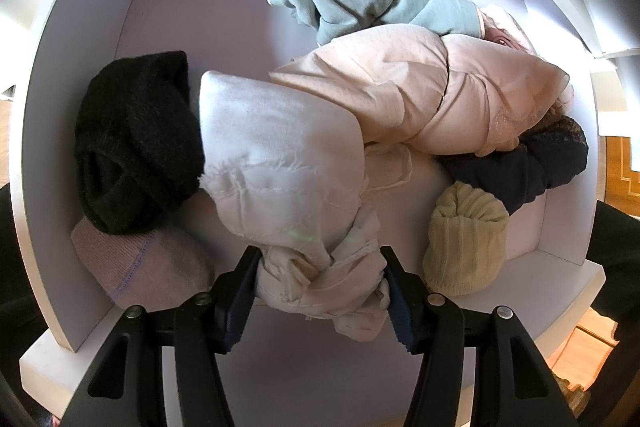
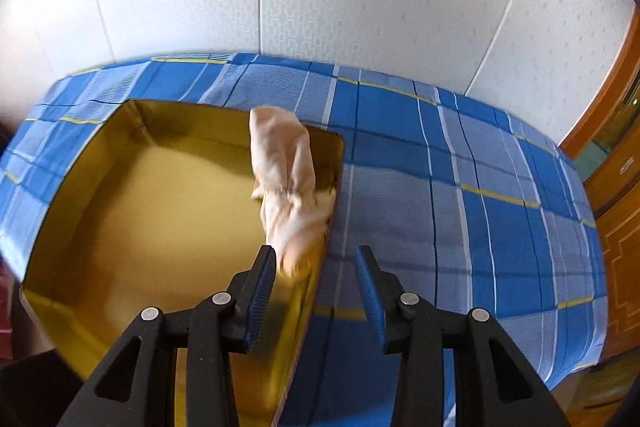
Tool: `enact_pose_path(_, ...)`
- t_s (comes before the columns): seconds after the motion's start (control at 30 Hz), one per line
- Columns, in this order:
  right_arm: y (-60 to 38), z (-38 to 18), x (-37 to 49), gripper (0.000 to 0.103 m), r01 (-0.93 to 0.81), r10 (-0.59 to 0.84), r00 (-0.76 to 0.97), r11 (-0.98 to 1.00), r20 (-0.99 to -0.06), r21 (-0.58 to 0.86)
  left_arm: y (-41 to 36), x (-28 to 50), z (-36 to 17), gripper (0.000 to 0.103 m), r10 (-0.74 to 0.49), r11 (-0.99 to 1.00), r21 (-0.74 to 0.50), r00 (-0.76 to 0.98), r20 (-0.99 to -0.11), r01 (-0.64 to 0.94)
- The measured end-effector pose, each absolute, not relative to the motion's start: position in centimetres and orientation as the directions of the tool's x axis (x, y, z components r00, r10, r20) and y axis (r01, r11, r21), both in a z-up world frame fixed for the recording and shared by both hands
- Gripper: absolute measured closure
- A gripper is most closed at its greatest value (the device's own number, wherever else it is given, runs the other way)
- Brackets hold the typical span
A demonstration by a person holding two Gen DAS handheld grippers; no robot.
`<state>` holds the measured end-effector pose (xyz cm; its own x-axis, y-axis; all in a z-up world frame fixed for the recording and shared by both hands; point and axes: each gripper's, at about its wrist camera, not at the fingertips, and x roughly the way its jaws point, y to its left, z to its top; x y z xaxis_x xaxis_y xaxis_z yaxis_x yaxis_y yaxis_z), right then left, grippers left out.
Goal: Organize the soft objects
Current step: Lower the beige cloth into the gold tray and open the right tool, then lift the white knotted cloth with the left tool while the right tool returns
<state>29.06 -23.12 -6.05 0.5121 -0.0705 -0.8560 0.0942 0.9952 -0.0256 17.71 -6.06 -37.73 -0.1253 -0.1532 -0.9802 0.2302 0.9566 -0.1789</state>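
Left tongs are clamped on the bunched end of a white cloth, pointing nearly straight down into a white drawer packed with soft stuff: black hat at 9 o'clock of the cloth, beige hat at 8, pink garment at 2, yellow sock at 4.

Risk: the cloth touches the black hat and runs under the pink garment's edge, so a lift could drag either out.

Right tongs stand apart with nothing between them, over the right rim of a gold box on the blue plaid bed. A peach cloth sits against the inside of that rim at 12 o'clock from the tongs. Picture's blurred, so I can't tell if it's fully inside; it may flop over the edge.
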Motion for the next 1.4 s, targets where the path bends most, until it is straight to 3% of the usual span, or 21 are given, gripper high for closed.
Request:
enact_pose_path(0.37, -20.6, -6.7, 14.6, 0.062, -0.130, 0.120, 0.630, 0.990, -0.768, 0.048, -6.5, 17.2, -37.8, 0.044, -0.148, 0.953, -0.174, -0.118, -0.982, 0.250)
enact_pose_path(0.63, -16.7, -16.0, 8.8, 0.062, -0.258, 0.252, 0.443, 0.955, -0.860, 0.147, -6.8, 17.0, -38.0, 0.044, -0.145, 0.950, -0.170, -0.111, -0.983, 0.261)
enact_pose_path(0.83, -13.8, -24.7, 9.8, 0.062, -0.317, 0.167, 0.165, 0.942, -0.972, 0.108, -7.2, 16.7, -37.9, 0.044, -0.141, 0.948, -0.165, -0.106, -0.984, 0.271)
enact_pose_path(1.07, -11.1, -29.3, 10.8, 0.062, -0.471, 0.067, 0.132, 0.882, -0.989, -0.003, -6.7, 16.6, -37.5, 0.045, -0.149, 0.948, -0.169, -0.093, -0.984, 0.268)
enact_pose_path(1.17, -9.9, -31.3, 11.1, 0.062, -0.539, 0.080, 0.094, 0.842, -0.992, 0.016, -6.4, 16.5, -37.5, 0.045, -0.154, 0.949, -0.174, -0.095, -0.984, 0.262)
enact_pose_path(1.4, -11.6, -36.3, 10.2, 0.062, -0.462, 0.021, -0.164, 0.882, -0.986, 0.096, -5.7, 16.4, -37.7, 0.045, -0.156, 0.950, -0.176, -0.097, -0.983, 0.259)
